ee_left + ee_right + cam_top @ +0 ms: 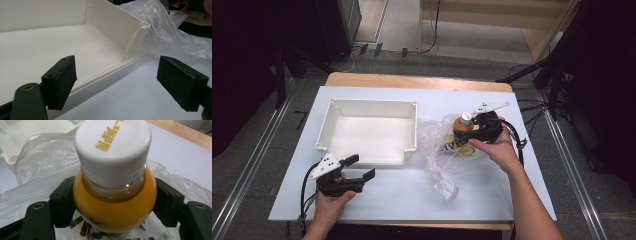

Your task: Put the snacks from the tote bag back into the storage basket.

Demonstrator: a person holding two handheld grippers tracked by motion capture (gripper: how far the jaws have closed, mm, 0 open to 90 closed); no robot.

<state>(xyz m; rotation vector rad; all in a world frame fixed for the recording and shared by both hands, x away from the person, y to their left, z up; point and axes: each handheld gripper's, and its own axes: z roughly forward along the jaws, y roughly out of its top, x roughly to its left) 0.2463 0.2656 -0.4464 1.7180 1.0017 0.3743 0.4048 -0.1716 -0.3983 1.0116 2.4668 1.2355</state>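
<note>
An orange drink bottle [115,202] w/ a white screw cap [113,150] is clamped at its shoulder by the jaws of the right gripper [113,206]; both pads are pressed against the bottle's sides in the right gripper view. In the high view the bottle [462,126] is seen right of centre, amid a crumpled clear plastic bag [437,150] that is spread on the white table [492,195], and the right gripper [476,129] is held by the person's right hand [494,147] coming in from lower right. The bag's folds are seen around and under the bottle. Printed labelling is visible low on the bottle, too cropped to read.

The left gripper [362,167] is held at lower left of the high view, just beside the front edge of a white plastic tray [412,130] at centre-left. Its jaws are spread wide w/ nothing between them; in the left gripper view the tray's corner [141,27] is seen beyond them at upper centre, w/ the bag [172,37] at upper right.
</note>
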